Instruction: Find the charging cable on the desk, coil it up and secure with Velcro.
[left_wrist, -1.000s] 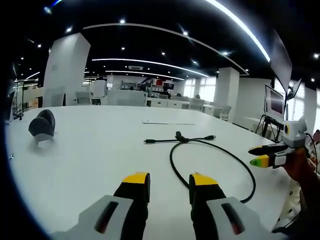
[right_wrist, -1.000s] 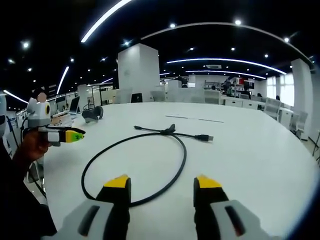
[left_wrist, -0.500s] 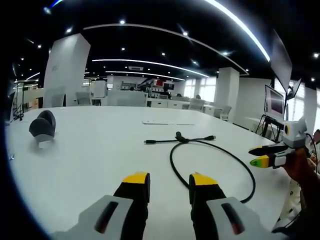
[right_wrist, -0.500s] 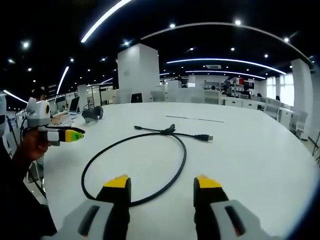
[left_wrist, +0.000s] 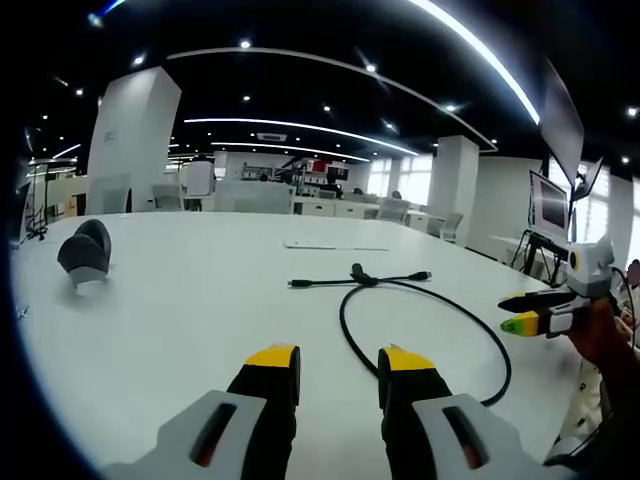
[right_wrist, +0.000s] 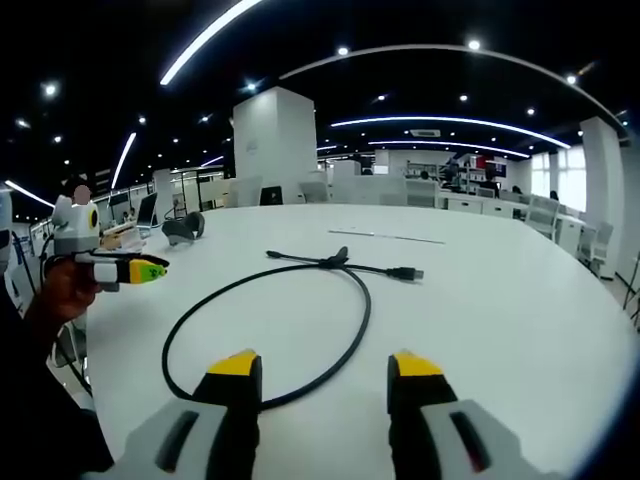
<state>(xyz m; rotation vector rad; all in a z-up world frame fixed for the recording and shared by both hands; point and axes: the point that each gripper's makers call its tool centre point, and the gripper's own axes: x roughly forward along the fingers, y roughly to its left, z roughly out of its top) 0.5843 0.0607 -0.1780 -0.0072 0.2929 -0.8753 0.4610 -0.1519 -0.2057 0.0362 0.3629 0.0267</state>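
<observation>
Both pairs of yellow-tipped fingers are standing apart with nothing between them: I am holding the left gripper (left_wrist: 335, 362) with a modest gap between its jaws, and the right gripper (right_wrist: 325, 368) with a wider one, and neither is touching the charging cable (left_wrist: 425, 312). Taking that cable as my landmark, in the left gripper view a dark grey rounded object (left_wrist: 84, 253) is sitting well to the left of it on the white desk (left_wrist: 190, 300), and a thin flat strip (left_wrist: 335, 246) is lying on the desk beyond it. The cable itself is lying just ahead of my left jaws in one open loop, its two ends crossing at the far side of the loop, where a small dark band, likely the Velcro tie (left_wrist: 359, 274), is sitting; I cannot tell whether it is fastened. To the right of the loop, my right gripper (left_wrist: 523, 311) is hovering above the desk edge, held in a hand (left_wrist: 603, 330). In the right gripper view, my left gripper (right_wrist: 145, 268) is hanging to the left of the cable (right_wrist: 352, 330), gripped in a hand (right_wrist: 58, 290), and the loop is curving just in front of my right jaws, with one plug end (right_wrist: 404, 272) pointing away to the right of the crossing.
</observation>
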